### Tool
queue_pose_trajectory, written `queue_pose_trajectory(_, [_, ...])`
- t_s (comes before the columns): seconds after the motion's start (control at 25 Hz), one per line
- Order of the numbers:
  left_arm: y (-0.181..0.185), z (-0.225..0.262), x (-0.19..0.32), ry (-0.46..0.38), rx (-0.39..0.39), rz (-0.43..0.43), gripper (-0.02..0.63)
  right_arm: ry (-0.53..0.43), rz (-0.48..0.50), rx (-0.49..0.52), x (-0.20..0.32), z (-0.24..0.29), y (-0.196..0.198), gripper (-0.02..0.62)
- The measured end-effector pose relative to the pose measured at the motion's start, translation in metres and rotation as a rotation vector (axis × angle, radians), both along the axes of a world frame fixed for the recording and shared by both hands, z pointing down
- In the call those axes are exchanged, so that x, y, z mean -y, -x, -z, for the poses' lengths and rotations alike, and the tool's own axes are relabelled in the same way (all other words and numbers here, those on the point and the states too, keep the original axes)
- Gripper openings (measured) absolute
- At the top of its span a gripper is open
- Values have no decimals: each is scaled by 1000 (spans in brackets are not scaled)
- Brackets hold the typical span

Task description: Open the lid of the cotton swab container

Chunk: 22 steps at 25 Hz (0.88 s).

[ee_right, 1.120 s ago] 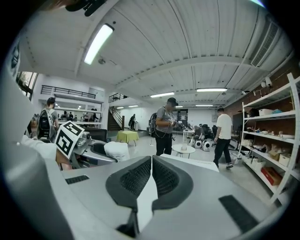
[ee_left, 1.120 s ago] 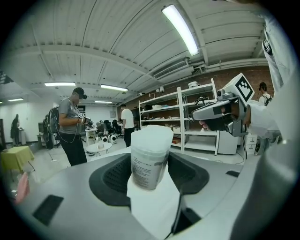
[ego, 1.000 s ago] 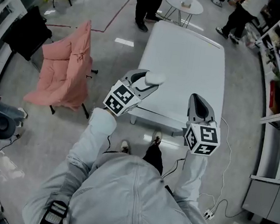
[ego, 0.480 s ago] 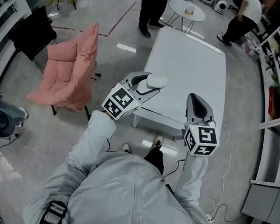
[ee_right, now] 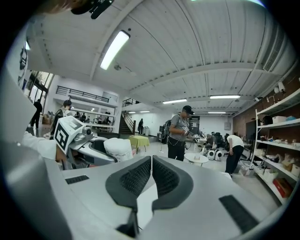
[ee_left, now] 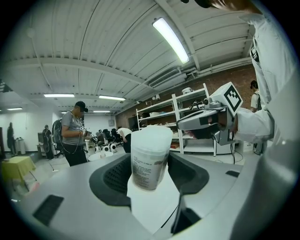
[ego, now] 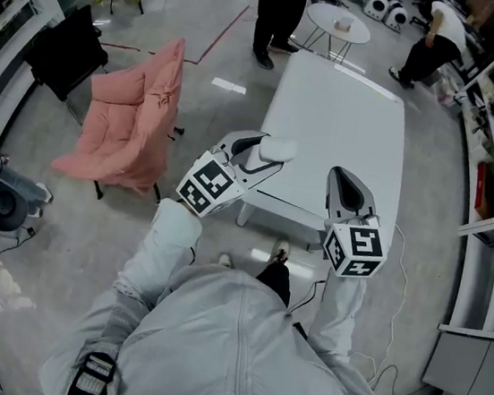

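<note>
Currently the left gripper (ee_left: pixel 148 174) clamps the container (ee_left: pixel 149 157) near the table (ego: pixel 339 114); the right gripper (ee_right: pixel 151 165) is closed, empty. Tugging the lid (ee_left: pixel 151 137) could wrench the container loose.

Both drift a touch left along the near edge of the table (ego: pixel 349 106): left gripper (ego: pixel 257 155) carrying the cotton swab container (ego: pixel 278 147), right gripper (ego: pixel 347 180) alongside.
</note>
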State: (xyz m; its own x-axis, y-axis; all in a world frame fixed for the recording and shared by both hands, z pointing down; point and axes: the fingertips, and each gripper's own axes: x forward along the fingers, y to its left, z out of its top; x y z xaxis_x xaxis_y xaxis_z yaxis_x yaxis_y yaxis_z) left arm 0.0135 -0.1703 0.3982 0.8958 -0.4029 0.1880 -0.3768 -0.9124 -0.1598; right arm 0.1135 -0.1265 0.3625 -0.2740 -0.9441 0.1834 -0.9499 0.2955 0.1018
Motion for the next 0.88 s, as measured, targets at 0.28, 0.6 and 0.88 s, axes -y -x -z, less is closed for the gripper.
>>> queue_pose_trajectory(0.28, [10,-10,-12,33,-26,6,252,0,15,25,-3,-9,8,35])
queue_pose_trajectory(0.6, [17,-8,-17,33,-36,-11,250,-51,91,40,-7,-1,23,35])
queue_pose_trajectory(0.88, [22,-14,-16,29,-10,-37,250,-37,180,-9,-4,-8,43,37])
